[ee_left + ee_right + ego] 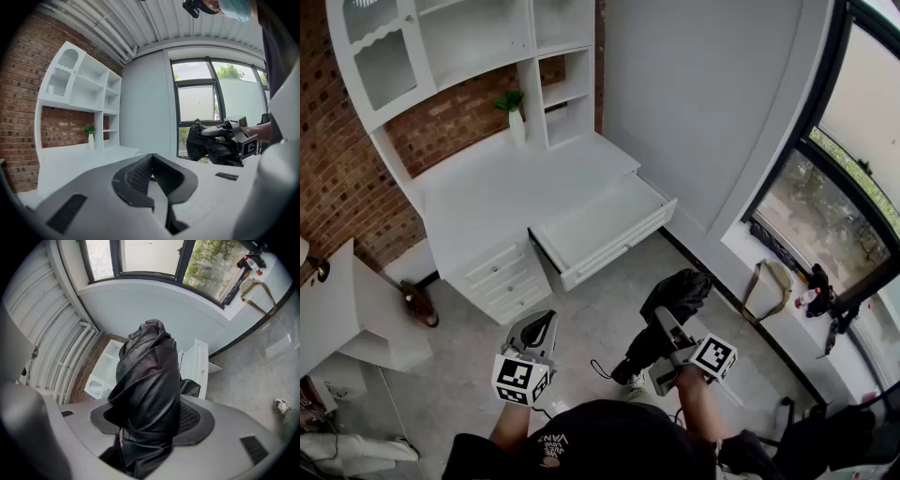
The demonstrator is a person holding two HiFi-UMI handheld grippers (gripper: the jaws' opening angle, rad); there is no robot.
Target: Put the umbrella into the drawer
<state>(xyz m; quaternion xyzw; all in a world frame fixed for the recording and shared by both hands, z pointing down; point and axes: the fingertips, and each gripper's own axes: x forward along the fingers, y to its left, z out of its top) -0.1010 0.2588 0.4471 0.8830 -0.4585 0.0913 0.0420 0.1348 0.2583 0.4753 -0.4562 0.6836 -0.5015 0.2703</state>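
Well back from desk (511, 192) front edge: carrying folded black umbrella (679, 291) clamped in right gripper (666, 326); left gripper (542, 326) closed, empty. Next: advance over open drawer (598, 225), lower, release.

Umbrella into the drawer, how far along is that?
Done: the drawer stands open and the umbrella is picked up. In hand: the right gripper has its jaws on it, short of the desk. Left: carry it over and lay it inside.
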